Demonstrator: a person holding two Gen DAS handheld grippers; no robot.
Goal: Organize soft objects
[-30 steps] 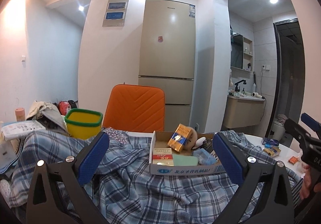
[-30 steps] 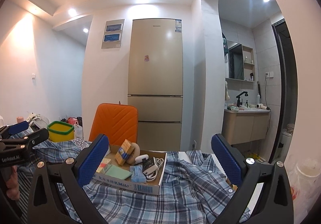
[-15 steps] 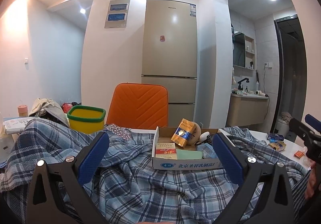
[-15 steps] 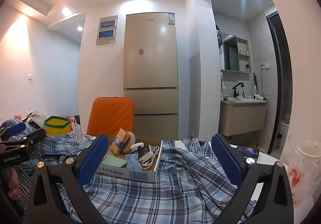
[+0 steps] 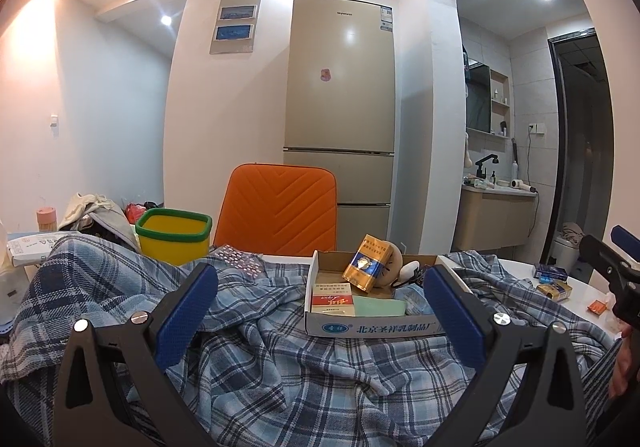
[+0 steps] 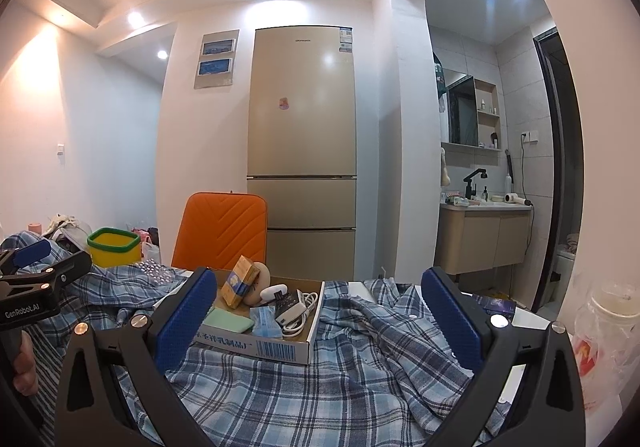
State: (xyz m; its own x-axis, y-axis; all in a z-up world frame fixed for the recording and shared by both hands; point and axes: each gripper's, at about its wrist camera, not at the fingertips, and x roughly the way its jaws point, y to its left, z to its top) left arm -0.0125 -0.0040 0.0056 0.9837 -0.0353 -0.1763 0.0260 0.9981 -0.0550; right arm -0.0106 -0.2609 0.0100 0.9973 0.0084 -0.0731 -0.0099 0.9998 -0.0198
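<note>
Rumpled blue-and-white plaid cotton shirt [image 5: 288, 363] spread across most of the white bench [image 5: 576, 283], bunched in folds beneath both cameras and rising in a hump at the left edge. Sitting on the fabric, a shallow open cardboard box [image 5: 372, 327] with blue print along its front wall, holding a gold-and-blue carton [image 5: 366, 263] leaning against a beige round thing, a red-and-white flat packet [image 5: 332, 297], a pale green flat case [image 6: 232, 321] and a white charger with coiled cable [image 6: 294, 311].

Left gripper [image 5: 320, 311] spread wide with nothing between its blue pads, hovering over the shirt just in front of the box. Right gripper [image 6: 316, 313] likewise wide apart and empty, above the shirt with the box's corner between its fingers in view; whether either touches the cloth cannot be told.

At the far left in the right wrist view, the black body of the other tool and part of a hand [image 6: 24, 371] gripping its handle.

Behind the bench, an orange padded chair back [image 5: 276, 207], a yellow tub with a green rim [image 5: 174, 235] and a tall beige refrigerator [image 5: 340, 103]. Small boxes [image 5: 552, 281] lying on the bare bench to the right of the shirt, and a clear plastic bag [image 6: 604, 331] at the right edge
</note>
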